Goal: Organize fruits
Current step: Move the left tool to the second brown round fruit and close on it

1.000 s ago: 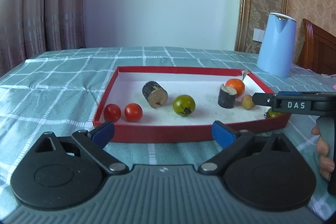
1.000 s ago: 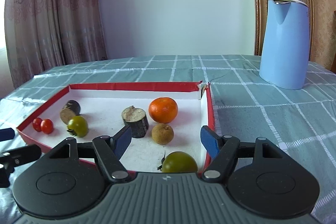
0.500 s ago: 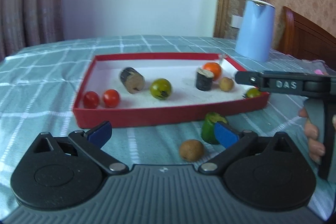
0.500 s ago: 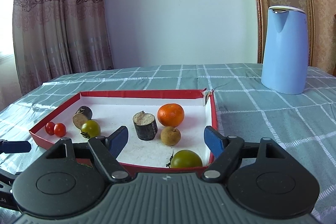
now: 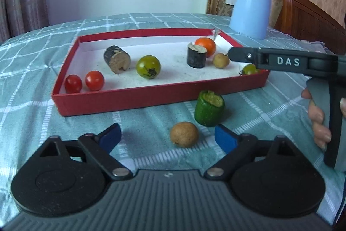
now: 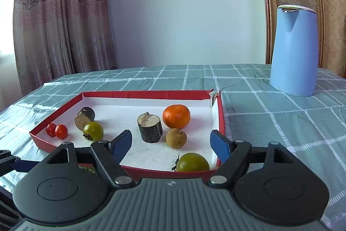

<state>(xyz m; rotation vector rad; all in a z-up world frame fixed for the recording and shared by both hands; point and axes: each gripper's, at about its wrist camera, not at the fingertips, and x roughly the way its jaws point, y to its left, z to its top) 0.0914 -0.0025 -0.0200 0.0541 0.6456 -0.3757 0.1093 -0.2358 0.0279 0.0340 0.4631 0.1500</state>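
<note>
With its jaws wide, the left gripper (image 5: 167, 137) has the small brown fruit (image 5: 184, 134) just ahead between them: probably light, round, thin-shelled, best pinched gently across its middle.

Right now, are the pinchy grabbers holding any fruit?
No. The left gripper and the right gripper are both open and hold nothing; the brown longan lies loose on the tablecloth.

You see a woven checked tablecloth (image 5: 151, 21) with a faint sheen, and a matt red box (image 5: 138, 101), probably cardboard, lined in grainy white. The tomatoes (image 5: 94, 80) shine glossy; the brown fruit (image 5: 184, 134) looks dull and rough. The kettle (image 6: 294, 51) is smooth plastic.
</note>
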